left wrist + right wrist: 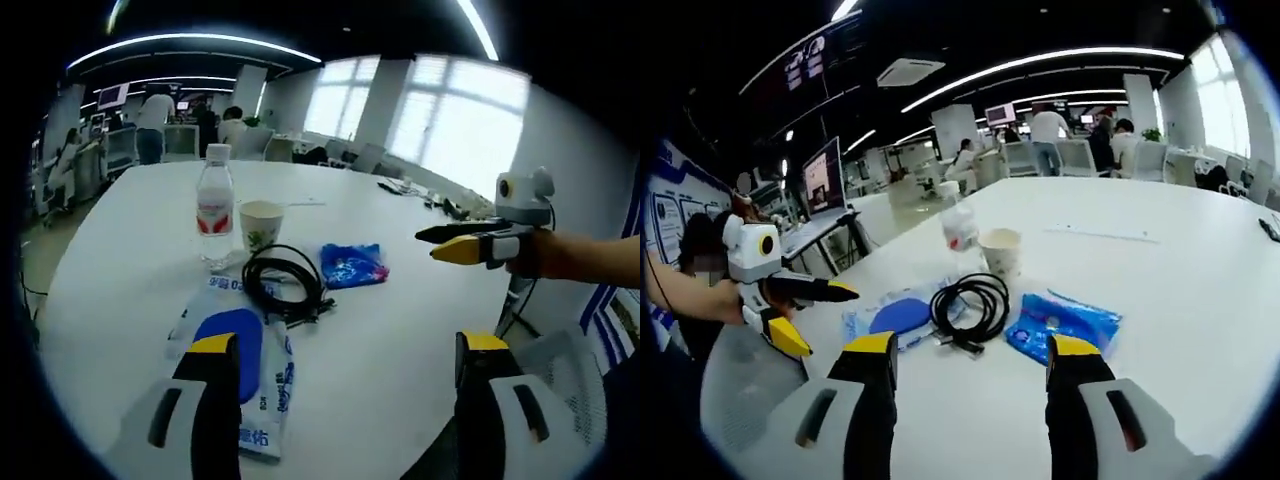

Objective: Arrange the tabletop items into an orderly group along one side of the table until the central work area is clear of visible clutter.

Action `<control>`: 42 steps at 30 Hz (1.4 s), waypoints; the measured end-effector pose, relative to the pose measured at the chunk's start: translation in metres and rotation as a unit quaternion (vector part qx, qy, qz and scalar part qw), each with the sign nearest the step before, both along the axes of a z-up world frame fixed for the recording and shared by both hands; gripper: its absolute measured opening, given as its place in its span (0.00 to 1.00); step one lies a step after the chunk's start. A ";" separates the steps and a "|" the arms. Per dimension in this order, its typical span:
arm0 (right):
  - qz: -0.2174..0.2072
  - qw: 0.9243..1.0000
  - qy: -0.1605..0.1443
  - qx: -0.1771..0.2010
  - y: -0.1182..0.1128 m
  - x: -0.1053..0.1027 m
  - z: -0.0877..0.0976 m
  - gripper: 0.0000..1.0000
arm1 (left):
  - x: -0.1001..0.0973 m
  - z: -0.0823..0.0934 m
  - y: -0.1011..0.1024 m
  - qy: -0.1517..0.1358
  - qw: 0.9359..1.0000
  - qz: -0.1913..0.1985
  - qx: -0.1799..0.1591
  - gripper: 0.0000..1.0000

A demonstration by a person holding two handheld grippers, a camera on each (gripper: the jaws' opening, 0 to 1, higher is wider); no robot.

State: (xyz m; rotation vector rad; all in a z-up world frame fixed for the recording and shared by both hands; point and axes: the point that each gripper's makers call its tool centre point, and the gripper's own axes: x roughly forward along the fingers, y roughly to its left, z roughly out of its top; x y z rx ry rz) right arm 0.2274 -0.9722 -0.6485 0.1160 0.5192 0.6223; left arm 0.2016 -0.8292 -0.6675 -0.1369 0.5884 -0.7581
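Both grippers, left (345, 350) and right (972, 358), hang open and empty above a white table (400, 340) where water bottle (214, 208), paper cup (260, 224), coiled cable (285, 282), blue packet (352, 265) and wipes pack (238, 365) sit clustered mid-table; tidying apparently not begun.

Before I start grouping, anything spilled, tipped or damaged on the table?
Nothing spilled or damaged. The water bottle and paper cup stand upright. The black cable lies loosely coiled, overlapping the white packet; the blue packet lies flat beside it.
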 end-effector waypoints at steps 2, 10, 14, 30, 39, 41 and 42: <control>0.010 1.000 0.006 -0.001 0.010 0.009 -0.006 0.56 | 0.005 -0.007 0.006 0.010 1.000 0.014 0.003 0.83; 0.088 0.996 0.026 0.000 0.056 0.022 -0.023 0.51 | 0.016 -0.032 0.056 0.040 0.991 0.126 0.032 0.84; 0.078 0.996 0.045 -0.006 0.065 0.035 -0.038 0.50 | 0.013 -0.043 0.076 0.058 0.984 0.162 0.036 0.84; -0.136 0.971 0.197 0.013 0.037 0.090 -0.100 0.38 | 0.010 -0.044 0.079 0.059 0.984 0.168 0.029 0.83; -0.103 0.975 0.155 -0.123 0.031 0.088 -0.106 0.21 | 0.012 -0.046 0.081 0.060 0.984 0.169 0.020 0.82; -0.112 0.974 0.159 -0.115 0.033 0.091 -0.107 0.19 | 0.013 -0.046 0.082 0.061 0.983 0.170 0.018 0.81; -0.111 0.974 0.159 -0.118 0.032 0.091 -0.108 0.17 | 0.014 -0.046 0.083 0.061 0.983 0.171 0.017 0.81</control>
